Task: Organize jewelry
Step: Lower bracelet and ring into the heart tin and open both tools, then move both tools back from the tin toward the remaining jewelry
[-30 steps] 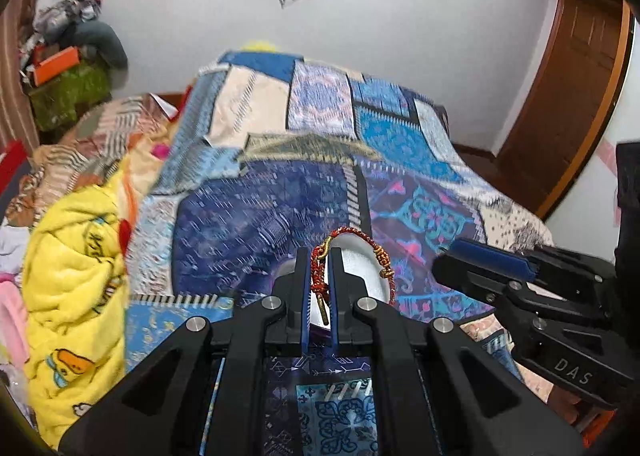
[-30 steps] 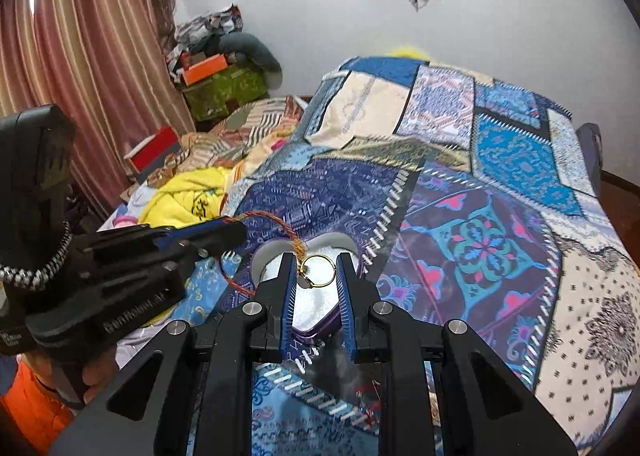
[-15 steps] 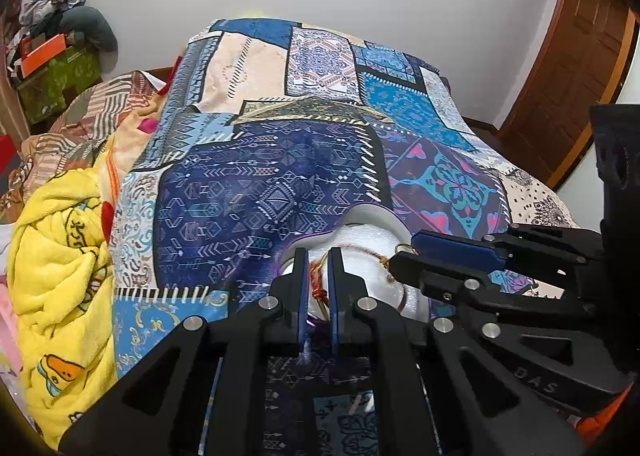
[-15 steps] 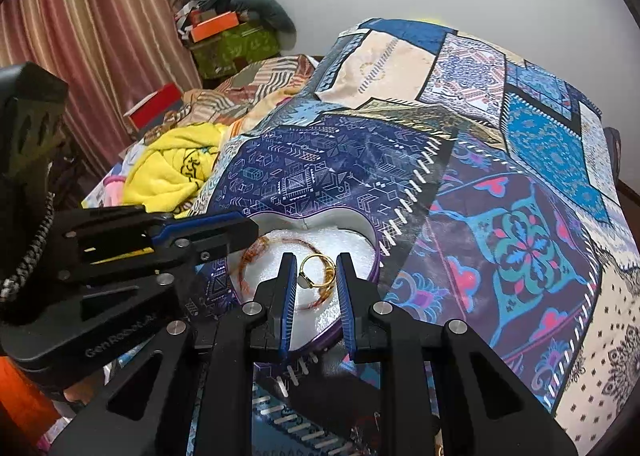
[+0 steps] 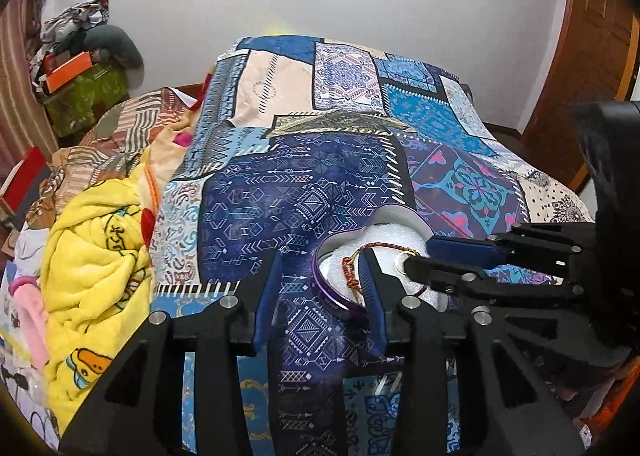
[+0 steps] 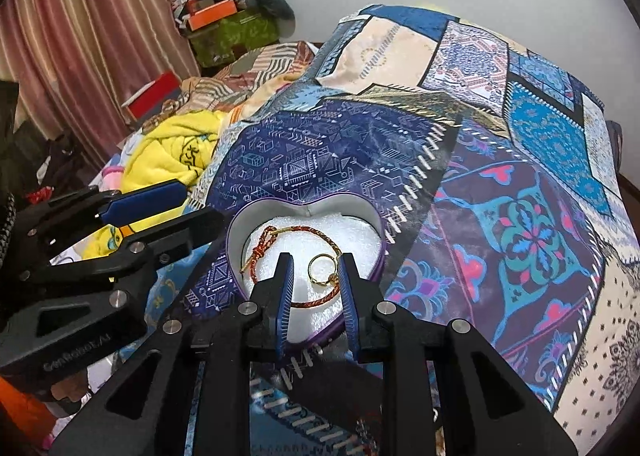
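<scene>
A: While both tools hover over the bed's near edge, the heart-shaped tin (image 6: 308, 280) sits open on the patchwork bedspread (image 6: 500, 184), a braided red-and-gold bracelet (image 6: 276, 246) and a gold ring (image 6: 320, 270) lying on its white foam lining (image 6: 348, 240).

B: And the grippers?

A: The right gripper (image 6: 314, 290) stands with fingers moderately parted, straddling the ring but gripping nothing. The left gripper (image 5: 320, 290) is spread wide and empty too, its right finger over the tin's left rim beside the bracelet's knotted end.

B: How will the pieces handle?

A: Both look very light. The bracelet reads as a soft cord, limp when lifted; best pinched across the braid or at its knot, where there is bulk. The ring is stiff, thin and likely slippery, lying flat on foam; pads would have to close across its band, near the small setting, or it may skate away.

B: Risks?

A: The tin rests on soft bedding, so a sideways nudge could tip or slide it
</scene>
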The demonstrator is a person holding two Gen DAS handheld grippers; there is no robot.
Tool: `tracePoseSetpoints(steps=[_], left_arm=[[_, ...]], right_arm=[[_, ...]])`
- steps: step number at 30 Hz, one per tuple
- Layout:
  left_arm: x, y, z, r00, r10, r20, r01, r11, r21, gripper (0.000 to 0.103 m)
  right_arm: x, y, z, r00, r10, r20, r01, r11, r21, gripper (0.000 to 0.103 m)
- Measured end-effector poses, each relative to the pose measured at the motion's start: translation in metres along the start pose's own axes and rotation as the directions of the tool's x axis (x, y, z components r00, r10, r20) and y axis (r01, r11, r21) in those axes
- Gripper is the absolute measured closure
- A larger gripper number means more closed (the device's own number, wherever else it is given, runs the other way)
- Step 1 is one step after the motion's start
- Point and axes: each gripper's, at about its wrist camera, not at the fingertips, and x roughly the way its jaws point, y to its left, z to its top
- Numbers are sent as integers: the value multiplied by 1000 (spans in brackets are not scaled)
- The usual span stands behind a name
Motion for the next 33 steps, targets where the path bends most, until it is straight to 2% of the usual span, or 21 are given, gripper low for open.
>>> tracePoseSetpoints(steps=[12, 19, 26, 33], left_arm=[[-41, -11, 2, 999, -1, 50, 2, 1000, -13, 63], [-61, -31, -6, 997, -42, 58, 44, 999, -33, 61], [-56, -63, -24, 998, -61, 10, 61, 998, -8, 61], [-34, -92, -35, 994, -89, -66, 91, 995, 33, 61]], right_arm=[[-65, -10, -7, 991, -54, 124, 44, 996, 82, 78], [-104, -23, -25, 977, -118, 178, 97, 987, 126, 78], [-117, -49, -58, 973, -176, 148, 148, 971, 187, 78], [-115, -80, -87, 978, -192, 87, 163, 950, 266, 78]])
